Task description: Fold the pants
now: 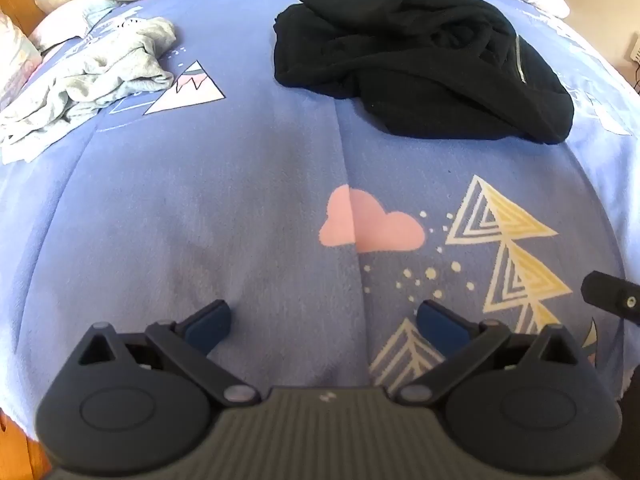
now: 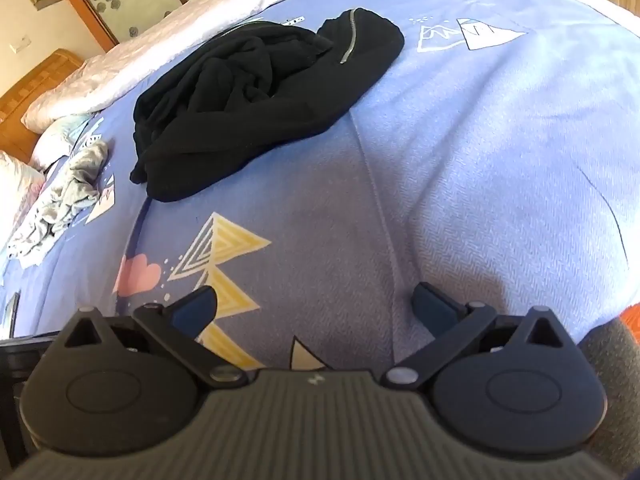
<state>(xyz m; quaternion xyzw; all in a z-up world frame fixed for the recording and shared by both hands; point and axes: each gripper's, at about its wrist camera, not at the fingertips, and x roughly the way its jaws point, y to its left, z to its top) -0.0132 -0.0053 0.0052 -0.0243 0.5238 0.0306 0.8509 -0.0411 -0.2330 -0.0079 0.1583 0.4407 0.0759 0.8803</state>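
Black pants [image 1: 420, 56] lie crumpled, legs hidden in folds; left claw [image 1: 325, 326] and right claw [image 2: 316, 308] both wide, empty.

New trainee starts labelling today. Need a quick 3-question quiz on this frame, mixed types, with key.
1. True or false: the left gripper is shut on the crumpled black zippered pants.
2. Multiple choice: the rumpled grey cloth garment lies (A) on top of the black pants, (B) apart from them on the blue patterned bed cover, (C) in the right gripper.
3. Fill in: the black pants are folded or unfolded? ____

Key: 1 false; both grippers are open and empty. 2 B. 3 unfolded.
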